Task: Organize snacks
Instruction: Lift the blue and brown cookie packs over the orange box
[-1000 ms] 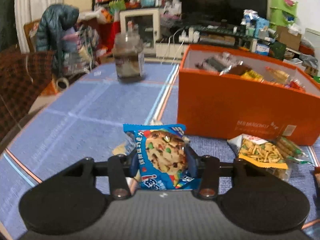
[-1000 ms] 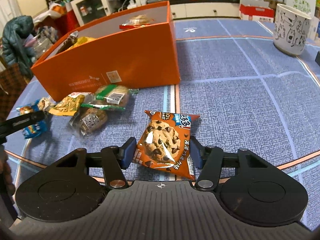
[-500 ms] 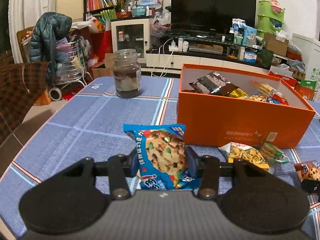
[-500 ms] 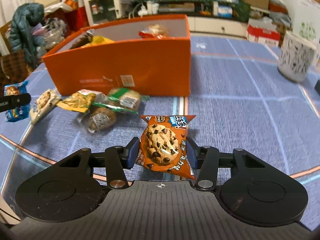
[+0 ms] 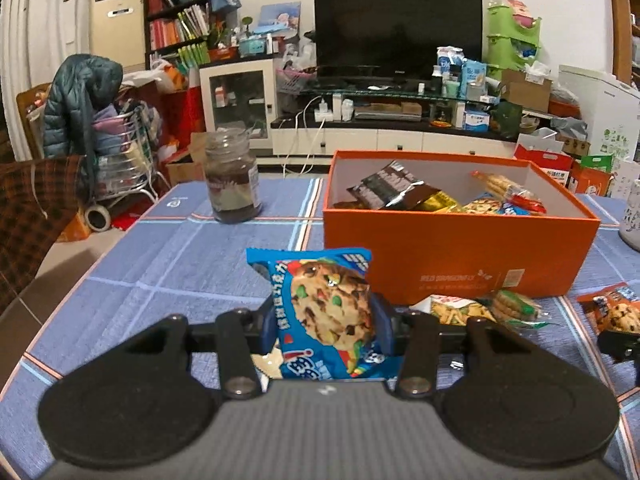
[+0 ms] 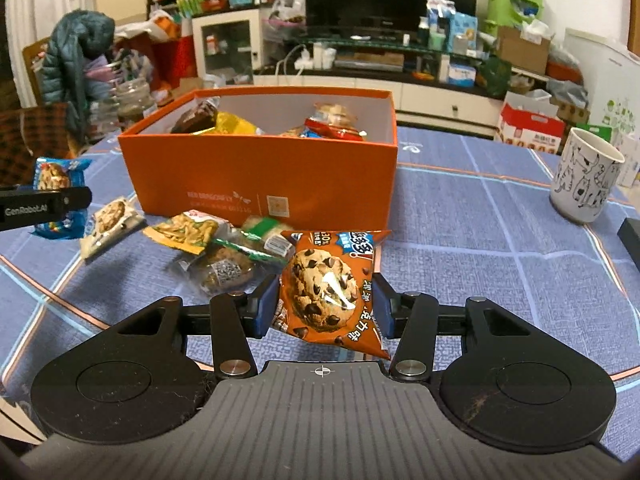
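Note:
My left gripper (image 5: 323, 322) is shut on a blue cookie packet (image 5: 326, 312) and holds it above the table, left of the orange box (image 5: 452, 256). My right gripper (image 6: 325, 306) is shut on an orange-brown chocolate-chip cookie packet (image 6: 328, 292), in front of the orange box (image 6: 260, 184). The box holds several snack packets. The left gripper with its blue packet (image 6: 56, 196) shows at the left of the right wrist view. The right gripper's packet (image 5: 618, 312) shows at the right edge of the left wrist view.
Loose snack packets lie on the blue tablecloth before the box: a cookie packet (image 6: 110, 220), a yellow sticks packet (image 6: 188, 232), green-banded biscuits (image 6: 260, 240), a clear-wrapped cake (image 6: 224, 272). A glass jar (image 5: 232, 176) stands far left. A white mug (image 6: 584, 180) stands right.
Both grippers have risen with their packets held, so the views now look over the box's rim into it. The right gripper has drawn back a little from the box.

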`<action>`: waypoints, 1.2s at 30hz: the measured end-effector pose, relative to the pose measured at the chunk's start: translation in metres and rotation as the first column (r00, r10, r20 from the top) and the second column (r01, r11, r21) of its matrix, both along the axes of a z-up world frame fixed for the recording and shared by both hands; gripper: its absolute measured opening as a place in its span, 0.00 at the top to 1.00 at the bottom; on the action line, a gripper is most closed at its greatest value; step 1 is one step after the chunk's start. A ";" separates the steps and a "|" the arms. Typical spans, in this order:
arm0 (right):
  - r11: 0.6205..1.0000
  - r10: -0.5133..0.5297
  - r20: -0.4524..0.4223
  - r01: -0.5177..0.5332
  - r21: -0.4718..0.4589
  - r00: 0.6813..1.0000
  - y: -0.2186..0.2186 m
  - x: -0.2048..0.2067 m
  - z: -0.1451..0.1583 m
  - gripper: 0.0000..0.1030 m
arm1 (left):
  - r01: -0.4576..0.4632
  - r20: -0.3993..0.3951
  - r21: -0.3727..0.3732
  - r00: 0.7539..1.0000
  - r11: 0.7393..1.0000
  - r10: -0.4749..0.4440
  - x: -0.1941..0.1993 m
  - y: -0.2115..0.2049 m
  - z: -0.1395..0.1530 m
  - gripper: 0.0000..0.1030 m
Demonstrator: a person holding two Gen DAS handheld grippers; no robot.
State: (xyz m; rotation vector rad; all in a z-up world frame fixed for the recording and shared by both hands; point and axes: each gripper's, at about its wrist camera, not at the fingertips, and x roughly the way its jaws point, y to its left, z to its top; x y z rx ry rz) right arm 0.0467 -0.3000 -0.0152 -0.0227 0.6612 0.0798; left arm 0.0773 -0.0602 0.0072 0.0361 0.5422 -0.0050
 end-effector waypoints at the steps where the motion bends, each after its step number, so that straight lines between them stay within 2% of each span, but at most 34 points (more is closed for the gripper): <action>1: 1.000 0.000 0.000 0.000 0.002 1.000 0.000 0.000 0.000 0.65 | 0.006 0.005 0.005 1.000 1.000 -0.006 -0.002 -0.001 0.001 0.53; 9: 1.000 0.016 0.015 -0.016 0.003 1.000 0.004 -0.003 0.002 0.65 | 0.050 0.069 0.073 0.996 0.996 -0.055 -0.012 -0.017 0.012 0.53; 13: 1.000 0.017 0.011 -0.017 0.006 1.000 0.005 -0.003 0.002 0.65 | 0.059 0.008 0.065 0.998 0.996 -0.059 -0.007 -0.018 0.009 0.53; 18: 1.000 0.020 0.022 -0.020 0.009 1.000 0.009 -0.003 0.006 0.65 | 0.051 -0.033 0.102 0.998 0.993 -0.048 -0.006 -0.020 0.003 0.53; 22: 1.000 0.029 0.031 -0.029 0.010 0.999 0.014 -0.006 0.011 0.65 | 0.063 -0.065 0.070 0.996 0.996 -0.058 -0.006 -0.018 0.001 0.53; 25: 0.999 0.029 0.058 -0.031 0.041 0.998 0.015 -0.011 0.023 0.65 | 0.074 -0.051 0.059 0.996 0.995 -0.071 -0.008 -0.018 0.006 0.53; 29: 0.996 0.038 0.132 -0.048 0.078 0.991 0.017 -0.014 0.052 0.65 | 0.084 -0.016 0.019 0.996 0.996 -0.084 -0.004 -0.015 0.026 0.53; 33: 0.996 0.013 0.204 -0.031 0.082 0.979 0.009 0.011 0.088 0.65 | 0.099 0.003 -0.055 0.995 0.994 -0.099 0.024 -0.011 0.055 0.53; 36: 0.994 0.012 0.202 -0.035 0.107 0.979 0.007 0.055 0.108 0.65 | 0.072 -0.004 -0.101 0.997 0.992 -0.073 0.066 -0.017 0.070 0.54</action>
